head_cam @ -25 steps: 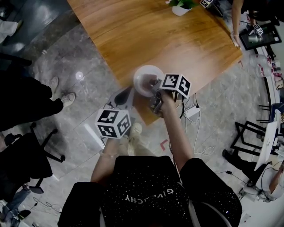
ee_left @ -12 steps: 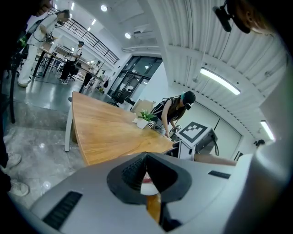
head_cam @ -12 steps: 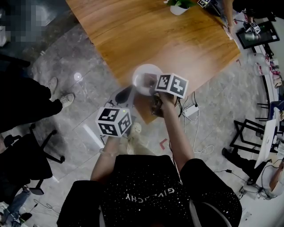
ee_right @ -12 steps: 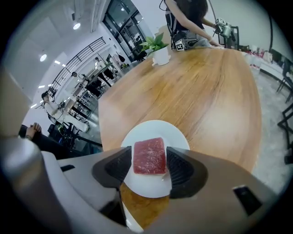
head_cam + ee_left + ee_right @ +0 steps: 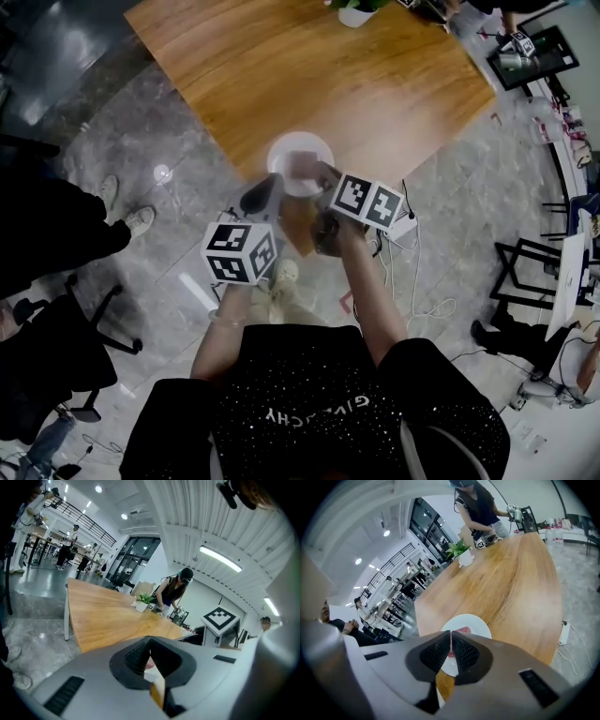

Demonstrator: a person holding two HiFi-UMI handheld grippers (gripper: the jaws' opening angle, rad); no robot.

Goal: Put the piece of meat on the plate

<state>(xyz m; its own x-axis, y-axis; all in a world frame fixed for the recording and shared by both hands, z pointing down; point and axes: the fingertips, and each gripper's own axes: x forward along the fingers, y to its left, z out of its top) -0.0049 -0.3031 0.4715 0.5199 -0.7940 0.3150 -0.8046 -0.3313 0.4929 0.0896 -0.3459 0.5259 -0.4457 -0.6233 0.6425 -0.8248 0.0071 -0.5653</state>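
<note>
Meat, flat pinkish-red slab (image 5: 462,631), lies on round white plate (image 5: 478,623) near edge of brown wooden table (image 5: 328,66); placing looks done. Step in hand, I judge: back out clean. My right gripper (image 5: 451,641) hangs just above plate, jaws closing, nothing between them. Best to lift straight away, no brushing plate rim, no dragging meat. My left gripper (image 5: 150,643) has jaws together, empty, beside plate; hold it clear. Meat looks thin, probably soft and limp; outline blurred in head view.
</note>
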